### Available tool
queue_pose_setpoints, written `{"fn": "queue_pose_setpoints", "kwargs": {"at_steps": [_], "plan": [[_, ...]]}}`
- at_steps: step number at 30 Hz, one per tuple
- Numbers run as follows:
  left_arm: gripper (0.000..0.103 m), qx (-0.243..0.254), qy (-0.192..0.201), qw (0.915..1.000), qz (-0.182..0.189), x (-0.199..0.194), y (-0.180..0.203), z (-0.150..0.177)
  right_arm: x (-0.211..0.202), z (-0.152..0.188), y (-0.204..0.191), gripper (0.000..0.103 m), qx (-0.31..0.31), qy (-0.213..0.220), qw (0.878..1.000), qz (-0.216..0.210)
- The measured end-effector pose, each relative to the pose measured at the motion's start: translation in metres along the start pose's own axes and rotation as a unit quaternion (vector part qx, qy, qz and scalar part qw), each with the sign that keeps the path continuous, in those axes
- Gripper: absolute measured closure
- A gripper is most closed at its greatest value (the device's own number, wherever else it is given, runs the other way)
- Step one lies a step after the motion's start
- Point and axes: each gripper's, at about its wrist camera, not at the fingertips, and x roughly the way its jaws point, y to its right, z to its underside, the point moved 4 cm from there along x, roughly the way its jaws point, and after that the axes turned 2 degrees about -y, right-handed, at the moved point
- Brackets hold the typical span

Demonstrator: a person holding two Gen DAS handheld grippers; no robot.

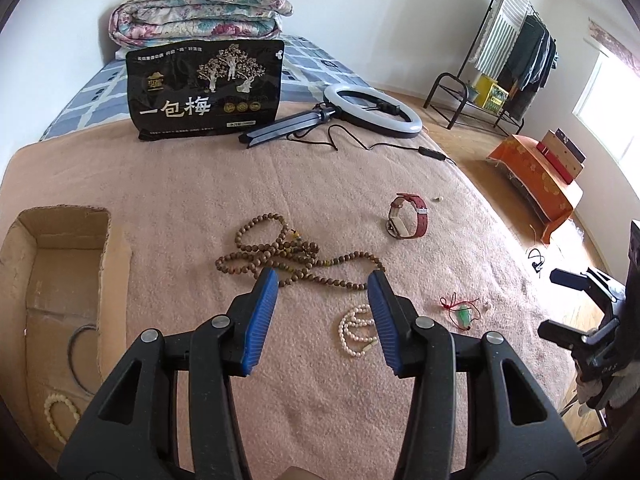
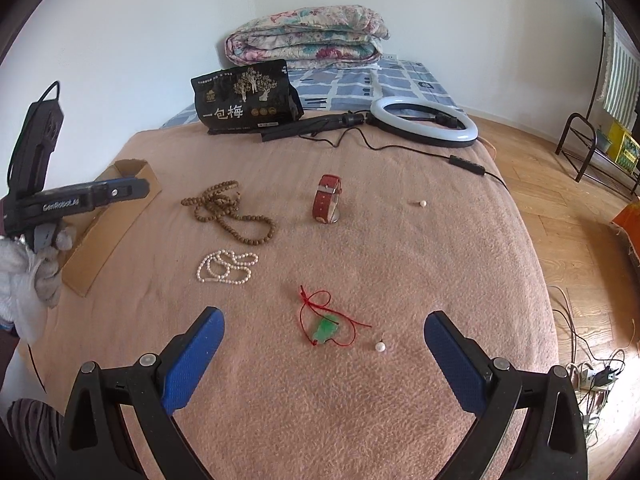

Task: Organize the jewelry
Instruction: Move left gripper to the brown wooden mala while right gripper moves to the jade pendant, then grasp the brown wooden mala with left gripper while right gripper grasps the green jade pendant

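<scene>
A pink fleece blanket [image 2: 360, 240] covers the bed, and the jewellery lies scattered on it. The left gripper [image 1: 323, 276] hangs over the near part of the blanket with its blue-padded jaws partly apart and nothing between them; the long brown wooden bead strand [image 1: 280, 252] lies just beyond its tips, and the coiled white pearl necklace [image 1: 356, 330] lies just inside the right finger. The right gripper [image 2: 324, 320] stands with its jaws spread wide and empty, above the green jade pendant on a red cord [image 2: 326, 330]; a small white pearl earring [image 2: 379, 346] sits just right of the pendant. Farther off, the red leather-strap watch [image 2: 328, 199] stands on its edge, and a second small pearl piece [image 2: 422, 203] lies to its right. At the left edge of the bed sits an open brown cardboard box [image 1: 24, 240], holding a cream bead bracelet [image 1: 56, 412] and what looks like a thin dark ring, hard to make out. At the far end rest a black snack bag with gold print [image 1: 204, 88], a white ring light [image 1: 372, 110] and a folded floral quilt [image 1: 196, 12].
</scene>
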Motion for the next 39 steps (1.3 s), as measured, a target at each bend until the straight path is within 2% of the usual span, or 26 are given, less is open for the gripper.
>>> {"fn": "queue_pose_setpoints", "kwargs": {"at_steps": [6, 10, 13, 19, 24, 29, 33, 35, 37, 39], "plan": [[0.055, -0.009, -0.034, 0.9991, 0.022, 0.046, -0.007, -0.022, 0.015, 0.01, 0.003, 0.003, 0.013, -0.013, 1.0, -0.023], [0.055, -0.013, -0.058, 0.9981, 0.019, 0.075, -0.017, -0.035, 0.028, 0.015, 0.006, 0.009, 0.024, -0.031, 0.998, -0.044], [0.055, -0.019, -0.079, 0.9965, 0.016, 0.095, -0.025, -0.04, 0.034, 0.017, 0.008, 0.01, 0.026, -0.035, 0.998, -0.047], [0.055, -0.034, -0.121, 0.991, 0.044, 0.124, -0.032, -0.04, 0.04, 0.018, 0.015, 0.011, 0.035, -0.041, 0.997, -0.054], [0.055, -0.037, -0.148, 0.9876, 0.036, 0.139, -0.036, -0.034, 0.046, 0.017, 0.016, 0.011, 0.037, -0.046, 0.997, -0.059], [0.055, -0.055, -0.164, 0.9833, 0.057, 0.142, -0.039, -0.024, 0.052, 0.017, 0.012, 0.011, 0.039, -0.053, 0.995, -0.074], [0.055, -0.022, -0.177, 0.9826, 0.052, 0.136, -0.034, -0.019, 0.056, 0.019, 0.01, 0.011, 0.035, -0.058, 0.995, -0.074], [0.048, -0.004, -0.181, 0.9821, 0.052, 0.133, -0.031, -0.015, 0.058, 0.02, 0.01, 0.011, 0.038, -0.06, 0.994, -0.077], [0.036, 0.02, -0.18, 0.9822, 0.05, 0.13, -0.024, -0.011, 0.058, 0.02, 0.01, 0.011, 0.04, -0.061, 0.994, -0.079], [0.03, 0.052, -0.178, 0.9823, 0.027, 0.129, -0.016, -0.005, 0.058, 0.02, 0.01, 0.011, 0.04, -0.062, 0.994, -0.08]]}}
